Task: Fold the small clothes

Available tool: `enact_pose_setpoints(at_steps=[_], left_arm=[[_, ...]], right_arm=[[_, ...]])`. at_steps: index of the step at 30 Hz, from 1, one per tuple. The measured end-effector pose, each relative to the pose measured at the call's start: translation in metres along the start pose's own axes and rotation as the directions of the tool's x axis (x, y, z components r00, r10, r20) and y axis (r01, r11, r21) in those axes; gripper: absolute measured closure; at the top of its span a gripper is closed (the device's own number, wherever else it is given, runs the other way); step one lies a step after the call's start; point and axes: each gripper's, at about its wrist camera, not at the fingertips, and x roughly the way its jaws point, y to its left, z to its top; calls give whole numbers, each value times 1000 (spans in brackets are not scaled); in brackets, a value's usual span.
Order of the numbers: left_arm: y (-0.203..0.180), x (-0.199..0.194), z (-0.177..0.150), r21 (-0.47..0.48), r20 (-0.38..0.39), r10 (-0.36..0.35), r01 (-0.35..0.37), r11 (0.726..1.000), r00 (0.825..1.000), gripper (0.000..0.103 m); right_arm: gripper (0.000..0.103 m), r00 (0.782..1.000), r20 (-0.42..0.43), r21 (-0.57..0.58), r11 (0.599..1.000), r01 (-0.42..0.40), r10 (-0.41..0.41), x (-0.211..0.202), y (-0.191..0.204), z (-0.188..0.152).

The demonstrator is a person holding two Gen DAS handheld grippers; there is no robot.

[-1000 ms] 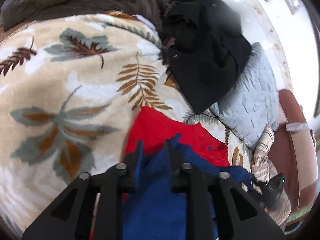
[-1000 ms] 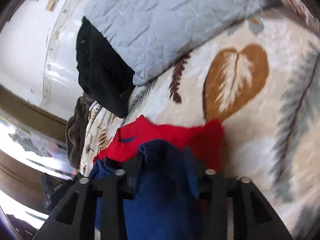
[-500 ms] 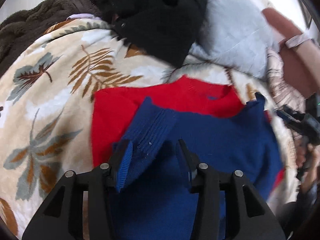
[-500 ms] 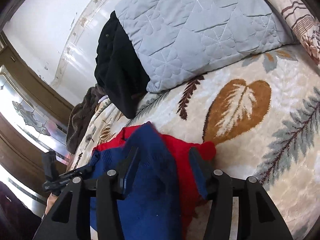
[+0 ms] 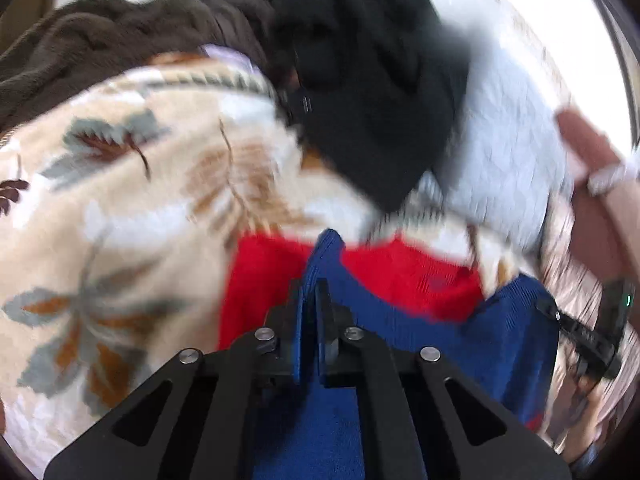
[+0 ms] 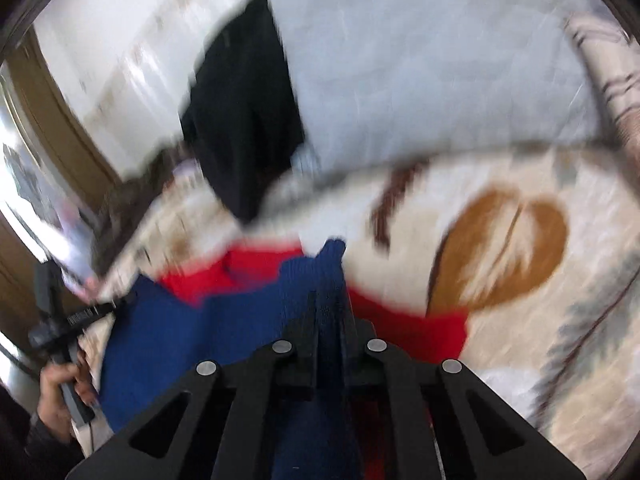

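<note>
A small knitted garment lies on a leaf-patterned blanket, its blue part (image 5: pixel 432 344) folded over its red part (image 5: pixel 264 280). My left gripper (image 5: pixel 310 300) is shut on the blue knit at its left corner, and a tip of blue cloth sticks up past the fingers. In the right wrist view the blue part (image 6: pixel 192 336) spreads to the left over the red part (image 6: pixel 404 320). My right gripper (image 6: pixel 328 304) is shut on the blue knit's right corner. Both views are blurred by motion.
A black garment (image 5: pixel 372 92) and a brown fleece (image 5: pixel 100 48) lie at the blanket's far side beside a pale quilted pillow (image 5: pixel 508 152). The leaf blanket (image 6: pixel 560 320) extends to the right. The person's hand (image 6: pixel 60 392) grips the other gripper's handle.
Both grippers, open around the blue knit's corners half a second ago, have shut on them. The blue corners now stand pinched up, and both views have shifted.
</note>
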Motion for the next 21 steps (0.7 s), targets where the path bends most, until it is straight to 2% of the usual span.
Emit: enact_pose_setpoints(at_steps=[2,4,5,6,8,9,12,15,18,21], left_arm=[[8,-15,10,-40,74,-18,21,999,997,100],[13,-14,13,-53,91,-5,10,999,996,100],[16,-9,12,-58,85,9,-4,998,996,100],[19,-1,10,-65,63,21,-17,998,998,100],[28,25,2,-84,-33,53,-56,995,998,99],[35,38,-3,-99,-81,67,-75,992,994,99],[39,40,-5,-111,-81,60,-68,991,995,97],[29,28,0,-61,-60,81,-85,995,995,96],[28,12,0,-84,-49,53,-57,995,997,89],[18,-8,-8,-52,-24,48,-50,997,999,79]], right_arm=[[97,998,63,7,1000,-3,2,-9,-1,5],[96,999,40,8,1000,29,-29,3,-5,3],[96,998,-4,11,998,64,-64,17,-10,-2],[96,995,-44,19,996,89,-89,27,-16,-7],[95,976,-168,39,988,149,-140,52,-31,-22],[94,970,-193,41,987,156,-146,59,-37,-27],[91,973,-177,12,988,151,-147,54,-34,-25],[78,980,-152,1,992,128,-127,45,-30,-21],[71,984,-136,31,993,117,-111,26,-35,-14],[65,988,-134,104,990,93,-79,-1,-43,-14]])
